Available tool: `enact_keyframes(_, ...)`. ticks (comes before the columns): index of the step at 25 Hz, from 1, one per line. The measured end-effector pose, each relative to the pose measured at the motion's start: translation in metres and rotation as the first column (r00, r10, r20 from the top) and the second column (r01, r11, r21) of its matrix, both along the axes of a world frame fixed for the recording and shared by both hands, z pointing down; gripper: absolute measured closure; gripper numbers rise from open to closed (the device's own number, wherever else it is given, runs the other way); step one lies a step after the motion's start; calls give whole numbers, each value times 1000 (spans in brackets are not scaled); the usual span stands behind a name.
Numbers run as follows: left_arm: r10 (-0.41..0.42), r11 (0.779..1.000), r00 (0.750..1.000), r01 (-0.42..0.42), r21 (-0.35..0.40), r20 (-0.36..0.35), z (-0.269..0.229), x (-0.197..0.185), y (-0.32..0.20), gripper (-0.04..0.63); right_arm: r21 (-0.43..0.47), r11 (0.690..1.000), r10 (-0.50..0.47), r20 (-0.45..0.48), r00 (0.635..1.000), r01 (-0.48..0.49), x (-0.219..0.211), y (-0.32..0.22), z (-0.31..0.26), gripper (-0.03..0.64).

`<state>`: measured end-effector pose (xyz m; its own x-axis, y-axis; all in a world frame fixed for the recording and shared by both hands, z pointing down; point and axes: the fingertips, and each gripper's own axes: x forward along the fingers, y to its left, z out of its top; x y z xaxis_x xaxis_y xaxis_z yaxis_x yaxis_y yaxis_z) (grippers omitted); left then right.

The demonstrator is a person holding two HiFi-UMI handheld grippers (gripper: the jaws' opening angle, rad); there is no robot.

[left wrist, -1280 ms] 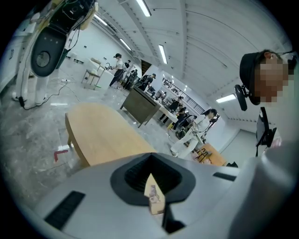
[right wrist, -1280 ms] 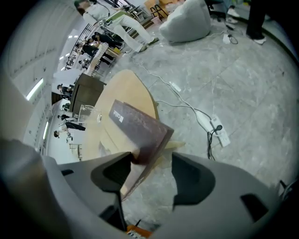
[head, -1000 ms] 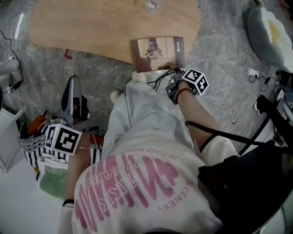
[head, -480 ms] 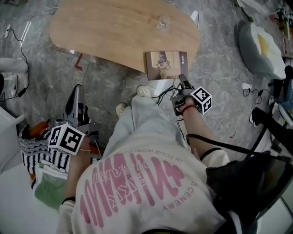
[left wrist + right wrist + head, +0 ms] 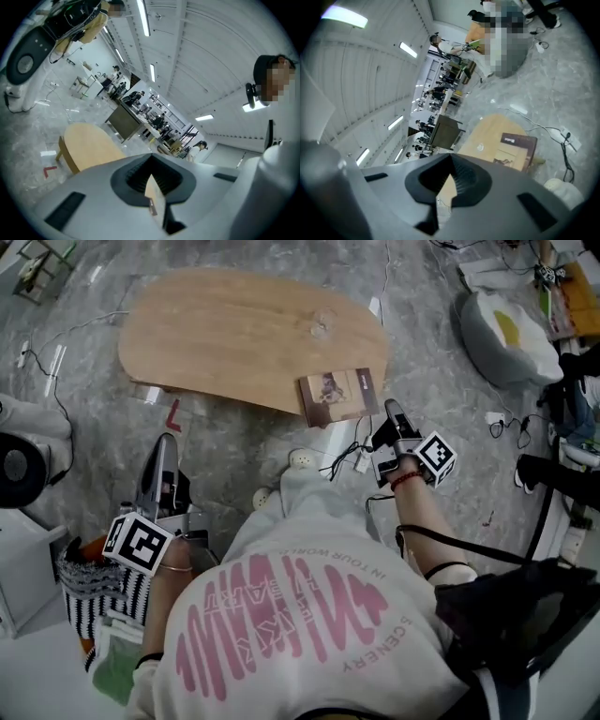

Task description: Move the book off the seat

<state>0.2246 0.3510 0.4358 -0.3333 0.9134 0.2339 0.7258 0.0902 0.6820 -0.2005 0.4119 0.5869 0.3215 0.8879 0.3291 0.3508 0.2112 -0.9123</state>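
The book (image 5: 339, 396), brown with a picture on its cover, lies flat on the near right corner of the oval wooden table (image 5: 234, 334), part of it over the edge. The right gripper view shows the book (image 5: 515, 150) lower right, far beyond the jaws. My right gripper (image 5: 391, 411) hangs just right of the book and clear of it; its jaws have just been closing and meet with nothing between them (image 5: 449, 180). My left gripper (image 5: 164, 444) is over the floor at the left, far from the book, jaws together and empty (image 5: 152, 180).
A power strip with cables (image 5: 309, 460) lies on the grey floor between the table and the person's legs. A white and yellow cushion (image 5: 502, 324) sits at the upper right. A striped bag (image 5: 89, 582) and a round black device (image 5: 19, 465) stand at the left.
The right gripper left the book's near edge, rose and drew back to the right, and its jaws went from open to shut. The left gripper rose too. The book stayed on the table.
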Motion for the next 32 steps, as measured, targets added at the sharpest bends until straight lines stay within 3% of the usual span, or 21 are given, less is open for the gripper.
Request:
enact_keyframes(3,137,989,990,-134,-62,41,-33,-23,-4,588,-170,982,-86,-17,996,82,21,4,-64,606)
enact_keyframes(7,336,930,942,-330,-163,12,-66,-49,-4,588,-365,924,-103,41,994,111,27,3,-140,605)
enact_keyframes(12,408,883,912,-408,-234,-50,-78,-66,-1,588,-545,823,-113,120,986,161,55,-9,-218,604)
enact_keyframes(15,438,850,890,-455,-267,-126,-87,-79,-5,588,-584,764,-138,271,953,276,79,-26,-246,604)
enact_keyframes(18,461,832,879,-476,-284,-123,-91,-86,-16,588,-581,722,-188,356,915,375,100,-43,-255,604)
enact_keyframes(22,505,815,860,-504,-285,-75,-94,-95,-27,588,-585,724,-226,298,927,364,107,-62,-255,604)
enact_keyframes(25,519,801,848,-527,-285,-107,-93,-102,-31,588,-571,716,-224,356,907,401,107,-70,-253,604)
enact_keyframes(32,477,829,871,-490,-271,-115,-83,-96,-43,588,-530,728,-266,367,892,435,108,-79,-241,605)
